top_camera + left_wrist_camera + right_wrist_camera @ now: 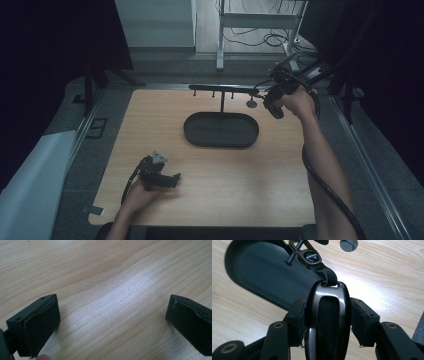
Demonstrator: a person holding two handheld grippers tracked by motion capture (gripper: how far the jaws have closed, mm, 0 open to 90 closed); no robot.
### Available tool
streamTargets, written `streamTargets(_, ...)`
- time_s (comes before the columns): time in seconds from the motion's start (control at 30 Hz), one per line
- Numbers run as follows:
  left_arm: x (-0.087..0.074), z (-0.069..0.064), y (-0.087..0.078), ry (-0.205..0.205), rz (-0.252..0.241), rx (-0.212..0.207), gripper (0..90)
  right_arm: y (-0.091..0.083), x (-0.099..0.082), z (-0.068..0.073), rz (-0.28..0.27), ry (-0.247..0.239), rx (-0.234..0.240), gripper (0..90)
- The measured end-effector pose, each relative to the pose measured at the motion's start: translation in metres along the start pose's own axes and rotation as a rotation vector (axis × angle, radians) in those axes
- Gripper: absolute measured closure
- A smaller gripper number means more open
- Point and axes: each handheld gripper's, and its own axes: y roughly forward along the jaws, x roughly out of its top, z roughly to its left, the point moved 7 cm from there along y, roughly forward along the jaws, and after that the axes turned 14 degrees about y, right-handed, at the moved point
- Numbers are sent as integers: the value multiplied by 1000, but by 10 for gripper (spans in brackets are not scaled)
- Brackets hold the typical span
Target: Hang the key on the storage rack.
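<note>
The right gripper (327,322) has its jaws clenched on a car key fob (327,315), dark with a chrome rim, whose strap (325,275) leads up to a badge tag (312,257); its lower end is cut off by the frame. In the high view it is held beside the end of a black hook stand (222,90) rising from an oval black tray (221,130). The left gripper (161,177) rests near the front, jaws released and wide over bare wood. The pale wooden counter (250,180) sits on grey floor (75,165); dark curtains (50,40) flank it, with cables (270,37) beyond, dim and hard to make out
</note>
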Motion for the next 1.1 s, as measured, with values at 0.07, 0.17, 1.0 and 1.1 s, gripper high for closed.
streamTargets(0.07,0,0,0,0,0,0,0,5,1,0,2,5,-2,491)
streamTargets(0.17,0,0,0,0,0,0,0,15,0,-1,16,10,-13,491)
streamTargets(1.0,0,0,1,-4,-7,6,0,66,-6,7,12,-29,-30,490)
streamTargets(1.1,0,0,1,-4,-7,6,0,73,-7,9,5,-47,-33,489)
